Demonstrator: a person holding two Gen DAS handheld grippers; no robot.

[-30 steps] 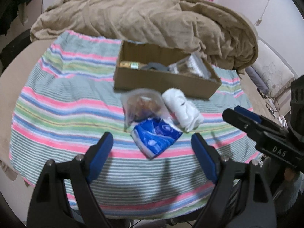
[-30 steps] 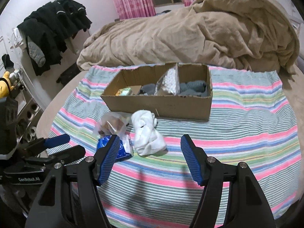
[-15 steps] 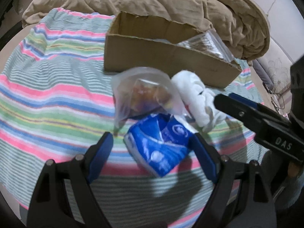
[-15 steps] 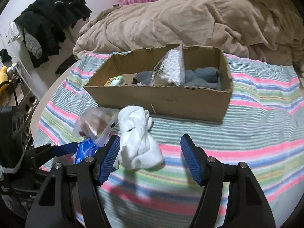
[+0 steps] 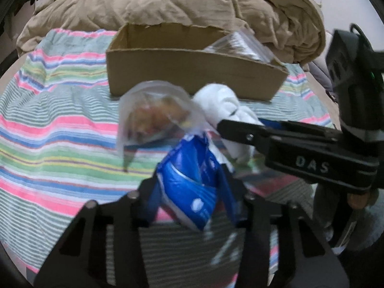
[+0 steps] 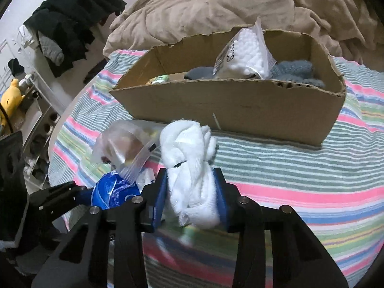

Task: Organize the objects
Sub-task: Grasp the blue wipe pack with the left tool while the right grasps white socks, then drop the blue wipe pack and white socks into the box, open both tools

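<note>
Crumpled blue packet beside white sock bundle and clear bag, before cardboard box

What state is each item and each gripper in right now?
left gripper: shut on the blue packet.
right gripper: shut on the white sock bundle.
clear snack bag: lying on the striped blanket, ungrasped.
cardboard box: open-topped, upright.
cotton ball bag: standing inside the box.
grey socks: lying inside the box.
</note>
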